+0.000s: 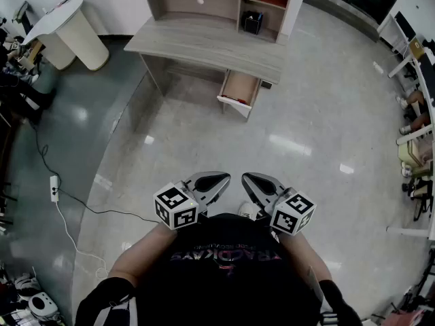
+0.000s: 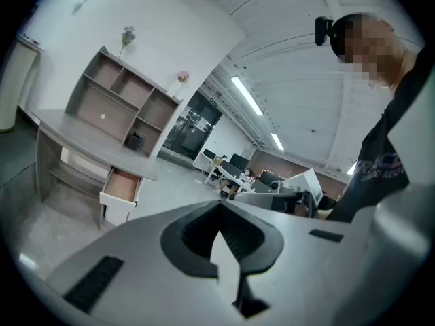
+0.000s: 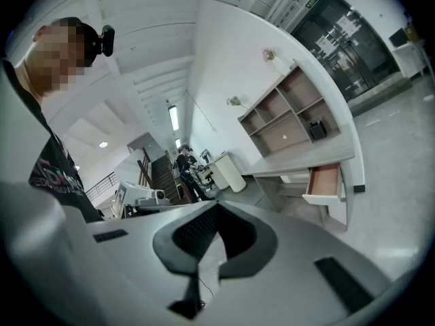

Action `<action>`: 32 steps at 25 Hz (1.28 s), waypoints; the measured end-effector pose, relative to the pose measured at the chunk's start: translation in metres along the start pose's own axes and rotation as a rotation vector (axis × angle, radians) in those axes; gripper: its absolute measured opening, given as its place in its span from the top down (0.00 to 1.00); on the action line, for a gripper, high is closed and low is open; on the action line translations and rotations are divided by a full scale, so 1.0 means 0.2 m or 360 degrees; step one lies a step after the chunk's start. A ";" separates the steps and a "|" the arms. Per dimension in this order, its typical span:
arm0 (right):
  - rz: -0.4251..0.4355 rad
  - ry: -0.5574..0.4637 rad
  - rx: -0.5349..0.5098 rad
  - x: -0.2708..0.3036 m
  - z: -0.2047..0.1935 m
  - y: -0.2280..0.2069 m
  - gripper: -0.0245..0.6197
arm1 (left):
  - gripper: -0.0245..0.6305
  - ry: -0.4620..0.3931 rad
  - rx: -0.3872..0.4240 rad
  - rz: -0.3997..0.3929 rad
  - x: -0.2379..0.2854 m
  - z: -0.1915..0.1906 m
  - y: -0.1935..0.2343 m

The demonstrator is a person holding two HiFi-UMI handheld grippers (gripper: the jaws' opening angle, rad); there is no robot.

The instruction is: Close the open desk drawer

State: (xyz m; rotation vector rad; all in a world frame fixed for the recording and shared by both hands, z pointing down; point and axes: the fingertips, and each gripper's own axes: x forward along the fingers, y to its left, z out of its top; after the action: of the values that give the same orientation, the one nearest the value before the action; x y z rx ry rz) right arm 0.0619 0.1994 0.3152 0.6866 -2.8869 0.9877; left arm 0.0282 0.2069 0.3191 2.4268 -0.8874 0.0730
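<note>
Drawer (image 1: 239, 88), seemingly empty, stands open under desk (image 1: 204, 43); left hand-held gripper (image 1: 212, 184) and right hand-held gripper (image 1: 262, 184) both clenched on nothing.

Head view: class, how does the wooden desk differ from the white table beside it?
The desk is grey wood and straight-edged; the white table is curved. The desk carries shelves and an open drawer; the white table stands on a plain pedestal. Both stand on the floor.

nothing reads clearly. the pale print across the person's black shirt (image 1: 228, 255) is upside down and too blurred to spell out. a green sign (image 3: 309, 3), high above the desk (image 3: 309, 158), is too small.
</note>
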 end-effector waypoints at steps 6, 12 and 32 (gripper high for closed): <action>-0.0003 0.0000 -0.0001 0.00 0.00 0.01 0.95 | 0.96 -0.0008 -0.0003 -0.0003 0.00 0.01 -0.01; 0.0037 -0.0029 0.0002 -0.01 0.01 0.03 0.94 | 0.96 -0.0012 -0.0007 0.0002 -0.02 0.00 -0.01; -0.0007 -0.0001 -0.0044 0.09 -0.04 0.11 0.94 | 0.96 -0.0022 0.0012 0.0062 -0.19 -0.02 0.08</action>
State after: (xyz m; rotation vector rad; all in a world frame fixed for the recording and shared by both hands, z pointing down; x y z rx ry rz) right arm 0.0353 0.2115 0.3111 0.6909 -2.8924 0.9453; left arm -0.0095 0.2209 0.3208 2.4198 -0.9422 0.0739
